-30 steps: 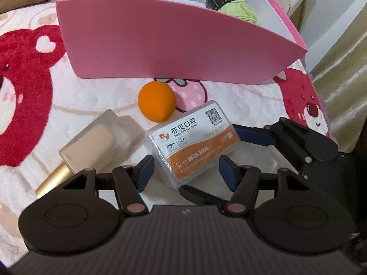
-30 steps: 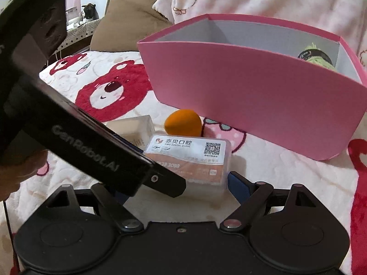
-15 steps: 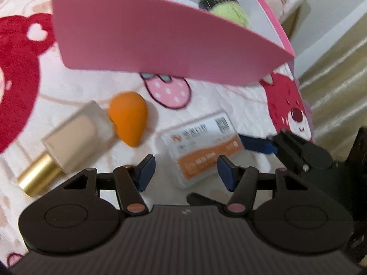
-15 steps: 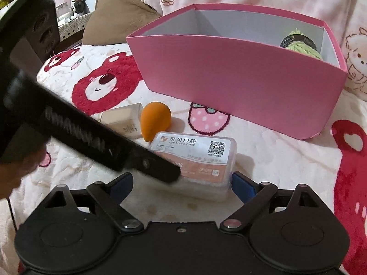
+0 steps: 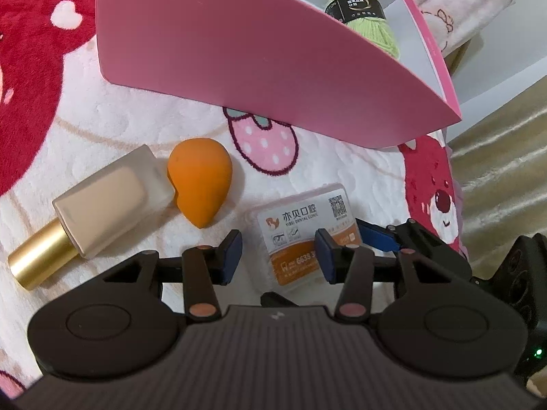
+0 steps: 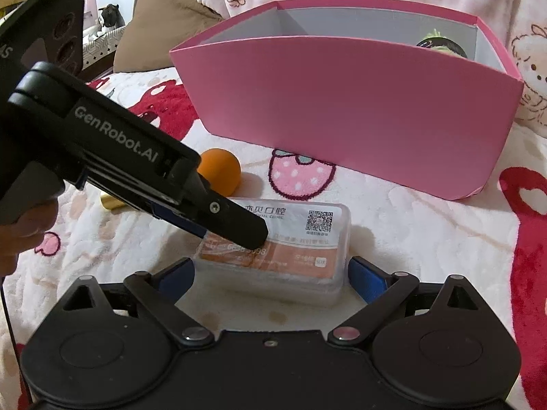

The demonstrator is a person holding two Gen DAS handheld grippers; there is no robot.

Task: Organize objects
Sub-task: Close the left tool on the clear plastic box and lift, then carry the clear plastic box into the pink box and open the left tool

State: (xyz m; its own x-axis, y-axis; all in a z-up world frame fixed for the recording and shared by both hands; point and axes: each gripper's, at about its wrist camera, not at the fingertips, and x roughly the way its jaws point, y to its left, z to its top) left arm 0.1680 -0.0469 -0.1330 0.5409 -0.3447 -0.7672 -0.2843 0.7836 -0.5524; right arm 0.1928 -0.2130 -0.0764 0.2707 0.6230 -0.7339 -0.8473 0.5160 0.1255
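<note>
Right wrist view first: the clear plastic card box (image 6: pixel 273 249) is seen lying flat on the plush blanket (image 6: pixel 427 239), just in front of the pink storage box (image 6: pixel 342 109), and it is bracketed by the right gripper (image 6: pixel 271 273), whose blue pads are spread to their widest on either side of the case without being pressed against it. Across the case's top the left gripper (image 6: pixel 239 232) is laid at a slant, and from the left wrist view its jaws are being closed, with one corner of the case seen between them and no pad yet pressed on it. A tangle is to be feared here: two tools are crowded onto one small slick case, and if it is pinched by a corner it could be twisted or squirted out sideways across the soft fabric. The orange sponge (image 5: pixel 201 184) and the foundation bottle (image 5: pixel 102 205) are lying touching each other, just beside the case, and could be knocked by a slip. Inside the pink box a green yarn skein (image 5: pixel 372 24) is already stowed at one end, so any drop would need to be aimed at the free space.
</note>
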